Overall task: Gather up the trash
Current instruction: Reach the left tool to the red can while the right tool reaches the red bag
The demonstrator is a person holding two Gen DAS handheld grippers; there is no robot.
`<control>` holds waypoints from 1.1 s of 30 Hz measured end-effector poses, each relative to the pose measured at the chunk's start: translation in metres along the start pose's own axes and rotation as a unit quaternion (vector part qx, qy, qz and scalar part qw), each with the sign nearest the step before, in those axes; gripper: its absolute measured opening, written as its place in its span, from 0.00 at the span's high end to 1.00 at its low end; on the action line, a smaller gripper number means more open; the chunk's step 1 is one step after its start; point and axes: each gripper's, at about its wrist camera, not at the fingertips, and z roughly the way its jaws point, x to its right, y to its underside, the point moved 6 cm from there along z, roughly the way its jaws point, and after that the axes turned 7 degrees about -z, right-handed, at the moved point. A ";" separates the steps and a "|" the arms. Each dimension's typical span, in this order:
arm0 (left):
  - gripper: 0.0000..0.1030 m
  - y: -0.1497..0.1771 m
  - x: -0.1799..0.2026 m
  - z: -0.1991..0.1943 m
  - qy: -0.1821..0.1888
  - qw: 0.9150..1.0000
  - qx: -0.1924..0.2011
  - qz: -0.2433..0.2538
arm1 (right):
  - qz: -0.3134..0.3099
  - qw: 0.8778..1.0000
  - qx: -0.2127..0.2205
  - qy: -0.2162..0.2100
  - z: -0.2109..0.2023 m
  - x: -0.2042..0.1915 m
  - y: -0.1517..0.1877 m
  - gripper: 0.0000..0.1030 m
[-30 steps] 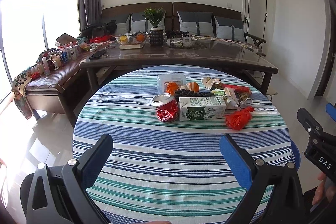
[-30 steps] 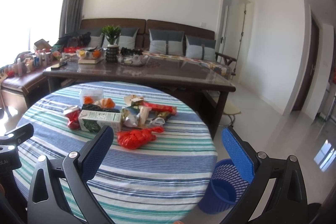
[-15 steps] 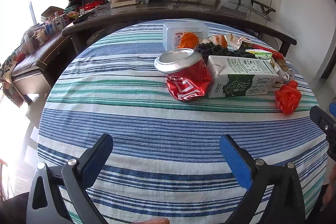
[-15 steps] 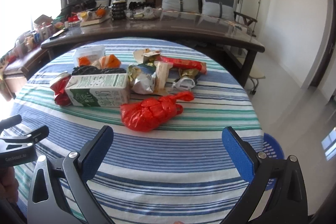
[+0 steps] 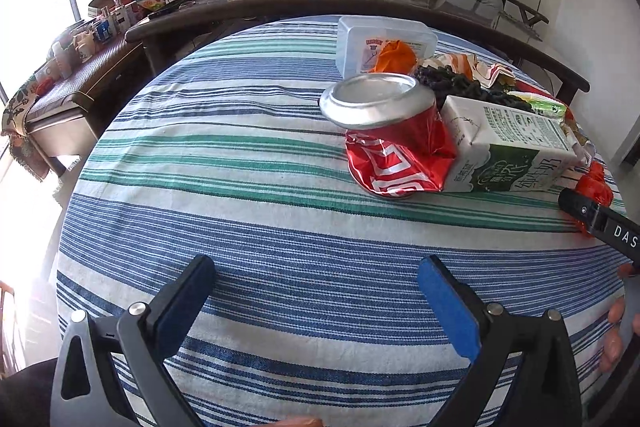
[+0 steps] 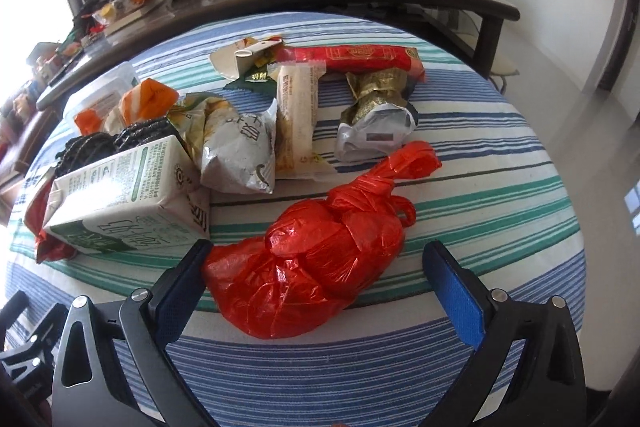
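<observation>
The right gripper (image 6: 314,267), its blue-padded jaws spread wide and holding nothing, hangs low over the striped worktop (image 6: 500,131) with a knotted red plastic bag (image 6: 316,263) directly at 12 o'clock, the bag's near end already lying between the fingertips. The bag's long axis runs from about 7 o'clock to 1 o'clock, its tied handles pointing away, so a closing pinch would likely catch the bulging body crosswise. The left gripper (image 5: 316,303) (equally wide and empty) is poised farther back, with a crushed red can (image 5: 390,137) at roughly 1 o'clock, well apart from its fingertips; the right hand is judged the nearer to a first pick. Touching the can at its 3 o'clock side lies a green-and-white milk carton (image 5: 508,147) printed with Chinese characters, too distorted to read with confidence. Beyond, a long red wrapper (image 6: 352,61), gold foil and silver packets crowd the pile. Part of the right tool, seen from the left wrist, bears the letters "DAS".
</observation>
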 end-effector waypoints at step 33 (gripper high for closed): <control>0.00 -0.039 -0.057 0.019 0.015 0.999 -0.006 -0.038 | -0.031 0.999 0.004 0.020 -0.031 0.064 0.042 0.00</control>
